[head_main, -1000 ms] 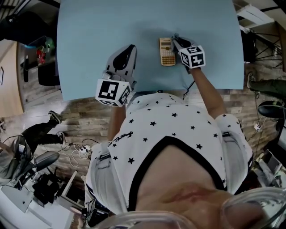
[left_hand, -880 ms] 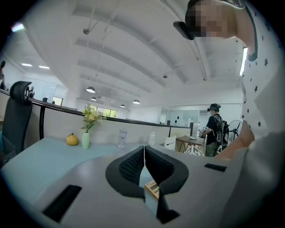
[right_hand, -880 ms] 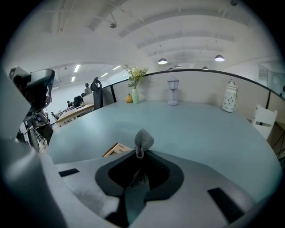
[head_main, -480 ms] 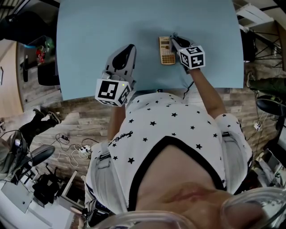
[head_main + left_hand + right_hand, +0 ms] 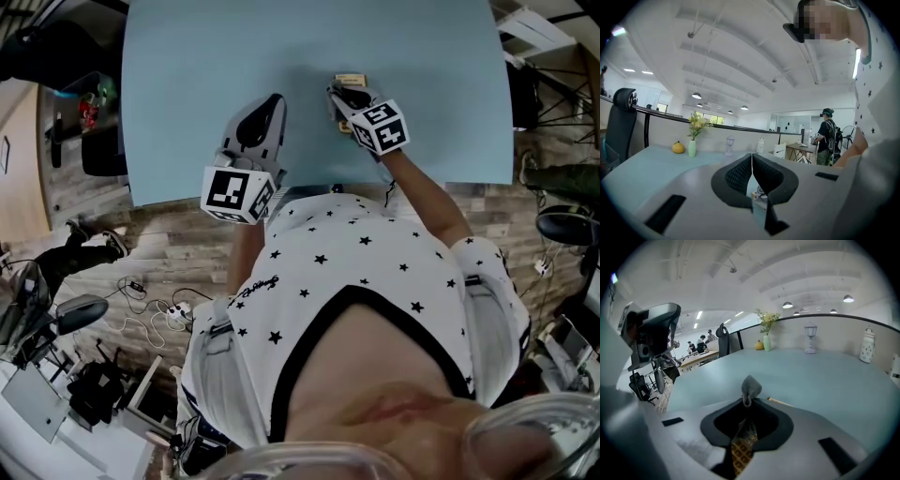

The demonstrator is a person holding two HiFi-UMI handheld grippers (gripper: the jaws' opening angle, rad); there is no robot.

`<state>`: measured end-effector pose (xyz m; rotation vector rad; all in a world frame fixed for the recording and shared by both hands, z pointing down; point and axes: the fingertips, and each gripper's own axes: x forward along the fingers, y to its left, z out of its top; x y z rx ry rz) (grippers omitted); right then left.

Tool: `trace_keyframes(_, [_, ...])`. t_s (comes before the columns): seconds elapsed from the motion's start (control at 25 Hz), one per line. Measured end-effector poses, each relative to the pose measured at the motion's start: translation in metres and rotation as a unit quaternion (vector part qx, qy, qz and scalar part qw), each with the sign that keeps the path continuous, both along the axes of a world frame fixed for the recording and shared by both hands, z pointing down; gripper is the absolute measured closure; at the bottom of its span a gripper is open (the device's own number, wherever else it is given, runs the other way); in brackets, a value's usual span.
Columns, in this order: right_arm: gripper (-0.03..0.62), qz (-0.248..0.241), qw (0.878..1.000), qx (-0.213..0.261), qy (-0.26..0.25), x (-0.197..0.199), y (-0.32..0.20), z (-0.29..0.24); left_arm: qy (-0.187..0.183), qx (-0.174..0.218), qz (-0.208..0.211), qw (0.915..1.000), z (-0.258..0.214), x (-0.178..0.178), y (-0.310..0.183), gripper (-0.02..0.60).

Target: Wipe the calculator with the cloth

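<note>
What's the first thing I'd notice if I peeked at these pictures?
Probably the big light-blue table, with the right gripper out on it pinching a small grey cloth right above the gold-coloured calculator. The left gripper sits nearer the table's front edge, its jaws together and holding nothing.

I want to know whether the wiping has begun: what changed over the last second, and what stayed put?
The right gripper, jaws shut on the grey cloth, swung left from beside the calculator to above it, and now covers most of it. Nothing was visibly taken hold of or let go. The left gripper, jaws shut and empty, stayed in place, and the calculator seems not to have shifted.
</note>
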<state>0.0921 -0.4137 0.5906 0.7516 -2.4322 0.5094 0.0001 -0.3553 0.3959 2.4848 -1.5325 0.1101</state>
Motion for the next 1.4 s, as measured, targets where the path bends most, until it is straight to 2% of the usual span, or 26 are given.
trace_keyframes(0.4, [0.546, 0.019, 1.0, 0.001, 0.021, 0.02, -0.007, 0.009, 0.0, -0.001, -0.005, 1.0, -0.001, -0.003, 0.007, 0.551])
trace_keyframes(0.96, [0.546, 0.113, 0.993, -0.009, 0.035, 0.091, -0.019, 0.02, -0.001, 0.003, 0.022, 0.9997, -0.001, 0.013, 0.009, 0.551])
trace_keyframes(1.16, [0.546, 0.117, 0.993, -0.004, 0.035, 0.089, -0.018, 0.017, -0.002, 0.006, 0.022, 0.9997, -0.005, 0.011, 0.017, 0.551])
trace_keyframes(1.28, [0.546, 0.12, 0.993, 0.003, 0.016, 0.083, -0.015, 0.004, -0.002, 0.007, 0.022, 0.9997, -0.006, 0.011, 0.021, 0.551])
trace_keyframes(1.4, [0.546, 0.104, 0.995, 0.004, -0.012, 0.065, -0.004, -0.008, -0.001, 0.004, 0.024, 0.9997, -0.004, 0.013, 0.024, 0.551])
